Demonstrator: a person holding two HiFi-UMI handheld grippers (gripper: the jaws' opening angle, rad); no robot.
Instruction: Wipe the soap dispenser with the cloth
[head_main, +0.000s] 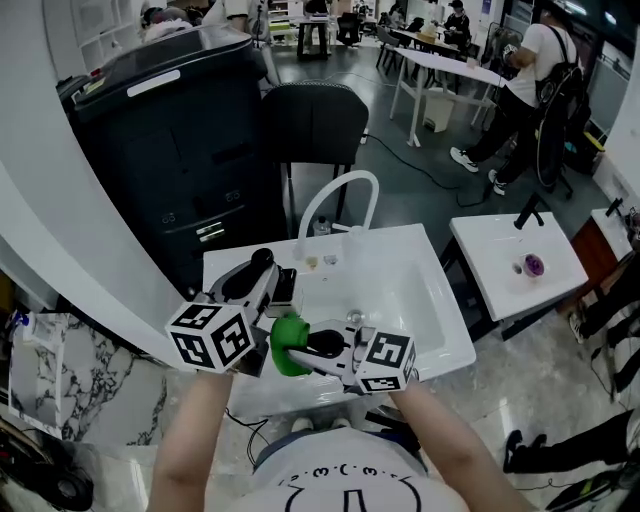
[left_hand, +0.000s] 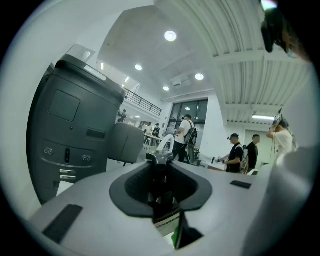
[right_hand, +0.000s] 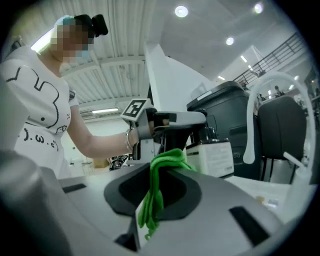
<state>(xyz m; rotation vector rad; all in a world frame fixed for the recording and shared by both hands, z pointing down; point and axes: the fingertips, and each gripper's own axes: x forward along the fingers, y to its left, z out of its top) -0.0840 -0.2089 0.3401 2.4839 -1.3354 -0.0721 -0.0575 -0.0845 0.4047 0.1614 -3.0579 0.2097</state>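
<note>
Left gripper (left_hand: 160, 175) has its jaws drawn in to a narrow gap and clamped on the black pump neck of the soap dispenser (right_hand: 216, 158). The white labelled body hangs below them. That looks like a steadying hold, so the bottle can't spin or tip under a wipe. Whether its base rests on the counter (head_main: 225, 268), I can't tell.

Over to the right gripper (right_hand: 161, 185): jaws pinched shut on the green cloth (head_main: 288, 346), a bunched fold poking out ahead of the tips and loose ends trailing down behind. That leading fold is probably the wiping face.

The dispenser sits just ahead of the right jaws and a touch to their right, near but apart, with no cloth on the label. Both grippers meet side by side above the front rim of the sink (head_main: 440, 310).
</note>
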